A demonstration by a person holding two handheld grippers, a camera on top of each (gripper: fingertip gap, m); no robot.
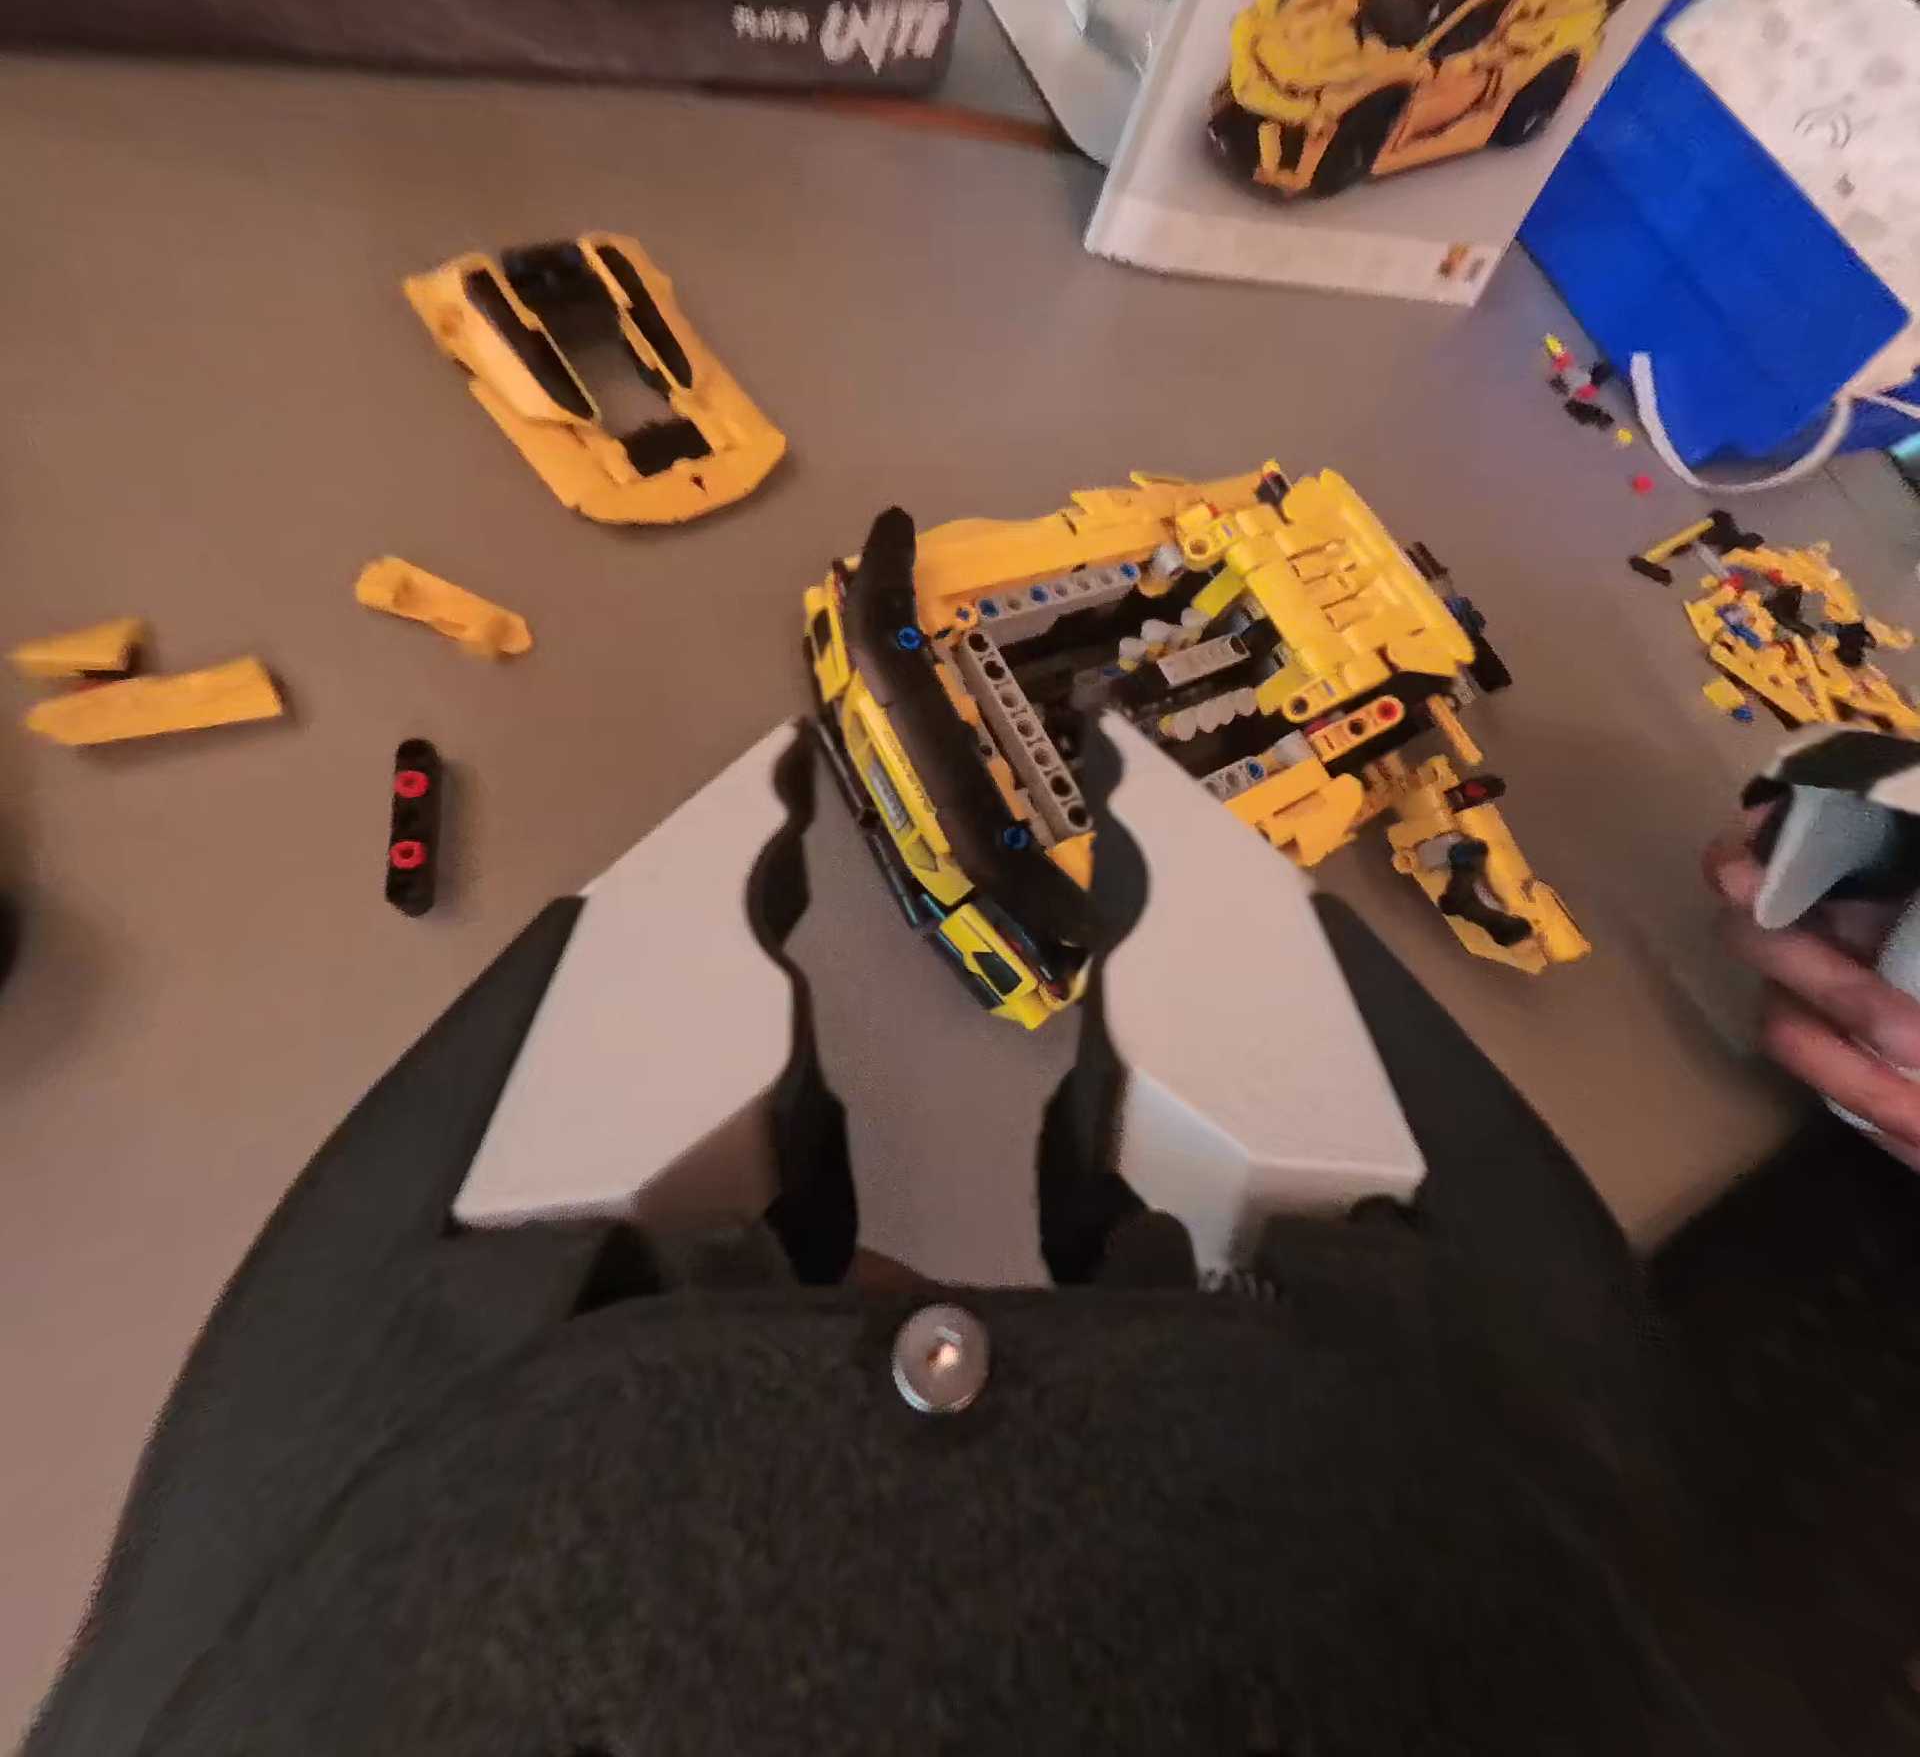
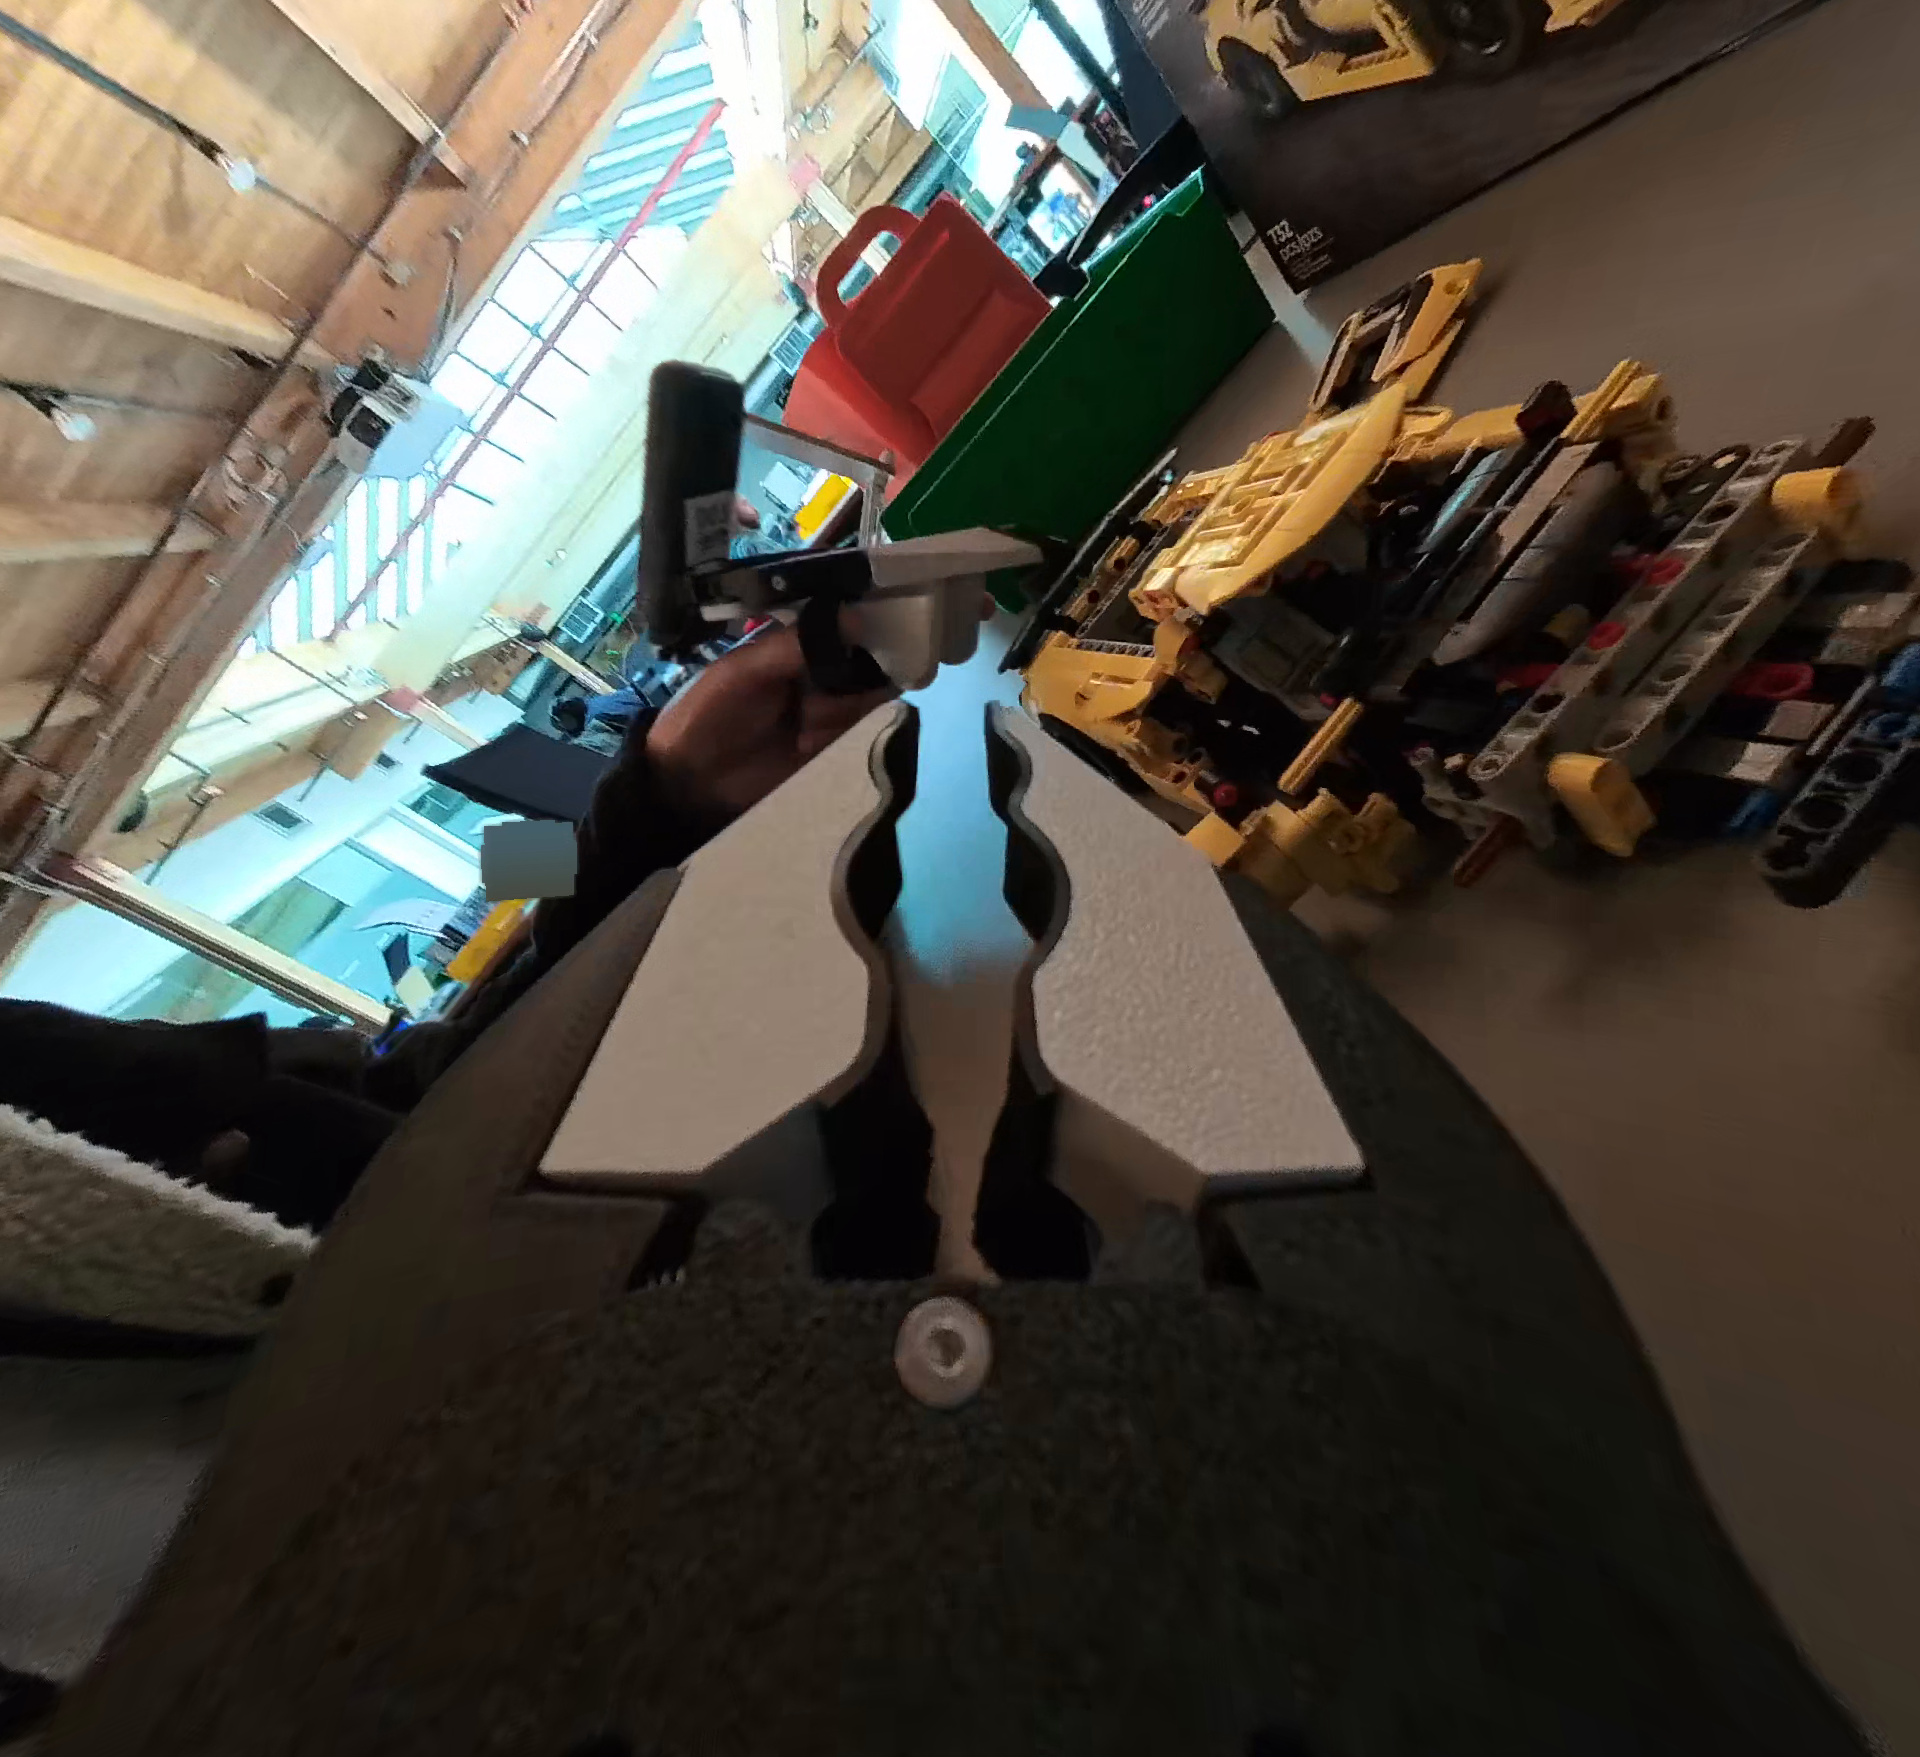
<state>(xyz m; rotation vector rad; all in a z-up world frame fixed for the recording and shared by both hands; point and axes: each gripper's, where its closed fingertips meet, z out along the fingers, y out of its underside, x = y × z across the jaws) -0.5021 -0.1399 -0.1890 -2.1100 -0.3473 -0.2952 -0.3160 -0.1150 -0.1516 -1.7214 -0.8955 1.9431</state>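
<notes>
**Two grippers by a half-stripped yellow brick car**

Left gripper (image 1: 951,731), seen from above, has its jaws set wide, straddling the near end of a yellow brick-built car (image 1: 1174,699) w/ a long black curved beam (image 1: 940,720) between the fingertips. Whether the fingers touch the beam is hard to tell; view is blurred. Right gripper (image 2: 951,720) is tilted sideways, low to the table, jaws narrow w/ a small gap, holding nothing, just beside the car's side.

The car sits mid-table, body panels off, grey pin-hole frame exposed. It probably handles as light, stiff and brittle: pieces press-fit, so a hard pinch could pop parts off. The grey frame looks the firmest place to grip; thin yellow panels less so.

Surface: smooth grey table (image 1: 312,1084). On it lie a detached yellow roof section (image 1: 592,377), loose yellow panels (image 1: 156,699), a black beam w/ red pins (image 1: 412,824), a pile of small parts (image 1: 1787,637), an instruction booklet (image 1: 1371,66) and a blue bag (image 1: 1704,273). Room behind has wood ceiling beams and big windows.
</notes>
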